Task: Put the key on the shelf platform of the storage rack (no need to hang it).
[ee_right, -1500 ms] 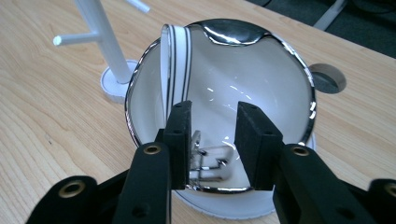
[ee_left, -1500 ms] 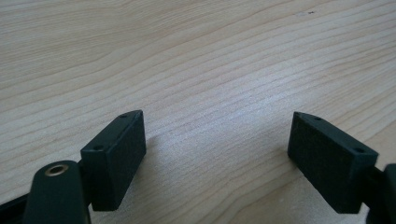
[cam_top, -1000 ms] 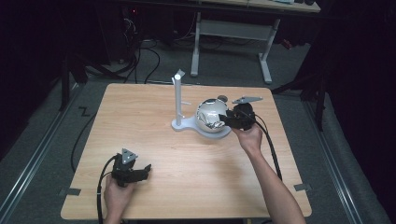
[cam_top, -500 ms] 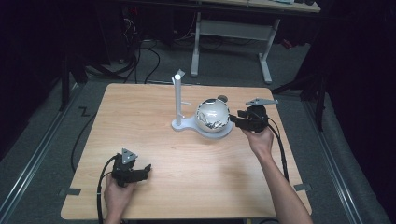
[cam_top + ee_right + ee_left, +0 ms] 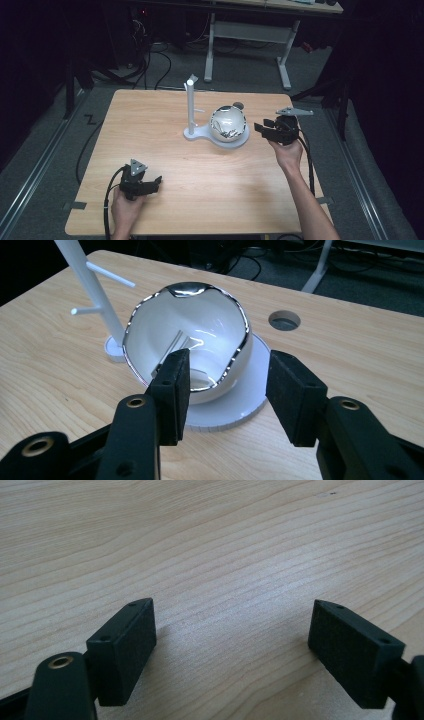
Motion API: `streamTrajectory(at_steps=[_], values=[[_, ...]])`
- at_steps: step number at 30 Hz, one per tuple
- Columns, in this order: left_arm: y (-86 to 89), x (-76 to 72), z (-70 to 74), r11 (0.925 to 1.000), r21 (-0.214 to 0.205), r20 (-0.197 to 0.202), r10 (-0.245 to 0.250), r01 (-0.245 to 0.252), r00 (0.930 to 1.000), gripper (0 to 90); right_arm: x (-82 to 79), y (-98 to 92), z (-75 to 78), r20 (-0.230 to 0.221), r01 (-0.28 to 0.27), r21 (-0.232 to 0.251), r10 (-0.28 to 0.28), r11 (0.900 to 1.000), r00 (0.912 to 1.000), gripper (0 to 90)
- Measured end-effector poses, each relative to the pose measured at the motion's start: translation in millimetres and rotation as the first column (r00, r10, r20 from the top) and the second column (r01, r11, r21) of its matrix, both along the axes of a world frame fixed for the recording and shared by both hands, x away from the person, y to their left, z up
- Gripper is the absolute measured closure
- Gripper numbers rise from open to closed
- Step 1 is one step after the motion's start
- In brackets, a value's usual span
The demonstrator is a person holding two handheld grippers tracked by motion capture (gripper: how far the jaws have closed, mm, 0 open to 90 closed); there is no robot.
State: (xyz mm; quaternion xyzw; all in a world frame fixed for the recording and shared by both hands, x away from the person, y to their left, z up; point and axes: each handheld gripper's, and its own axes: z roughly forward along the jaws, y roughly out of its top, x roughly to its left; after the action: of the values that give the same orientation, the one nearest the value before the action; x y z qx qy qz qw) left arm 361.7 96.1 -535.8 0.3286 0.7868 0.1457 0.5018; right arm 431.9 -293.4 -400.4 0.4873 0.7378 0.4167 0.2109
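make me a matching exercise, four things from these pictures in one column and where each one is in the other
1. bowl
2. post
3. left gripper
4. right gripper

a. low on the table, near corner
b. open, just right of the bowl, nothing between the jaws
c. on the round white base
d. upright, left of the bowl

Pairs: 1-c, 2-d, 3-a, 4-b

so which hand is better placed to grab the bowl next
Right. The right claw sits open beside the bowl on the white stand; the left claw rests far off at the table's near edge.
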Motion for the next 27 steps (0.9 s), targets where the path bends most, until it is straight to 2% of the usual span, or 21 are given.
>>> streamTrajectory(at_steps=[3,13,16,21,27], values=[[0.0,0.0,0.0,1.0000,0.000,0.000,0.000,0.000,1.0000,19.6,-2.5,-4.9,-0.6,-0.010,0.009,0.001,-0.009,1.0000,0.9999,52.6],[-0.3,0.1,0.5,0.9999,-0.008,-0.006,0.007,-0.007,1.0000,19.6,-13.6,-15.0,5.6,0.007,0.017,0.015,-0.017,0.9997,0.9998,52.5],[-0.1,0.1,0.5,0.9999,-0.007,-0.005,0.007,-0.008,1.0000,19.8,-17.4,-19.1,5.2,0.011,0.021,0.042,-0.021,0.9989,0.9997,52.6],[0.0,0.3,0.4,0.9999,-0.006,-0.004,0.009,-0.009,1.0000,19.8,-23.7,-26.6,3.2,0.002,0.031,0.042,-0.032,0.9986,0.9995,52.5],[0.3,0.3,0.4,1.0000,-0.005,-0.003,0.006,-0.006,1.0000,19.8,-34.6,-31.3,10.0,0.017,0.036,0.032,-0.036,0.9989,0.9992,52.5]])
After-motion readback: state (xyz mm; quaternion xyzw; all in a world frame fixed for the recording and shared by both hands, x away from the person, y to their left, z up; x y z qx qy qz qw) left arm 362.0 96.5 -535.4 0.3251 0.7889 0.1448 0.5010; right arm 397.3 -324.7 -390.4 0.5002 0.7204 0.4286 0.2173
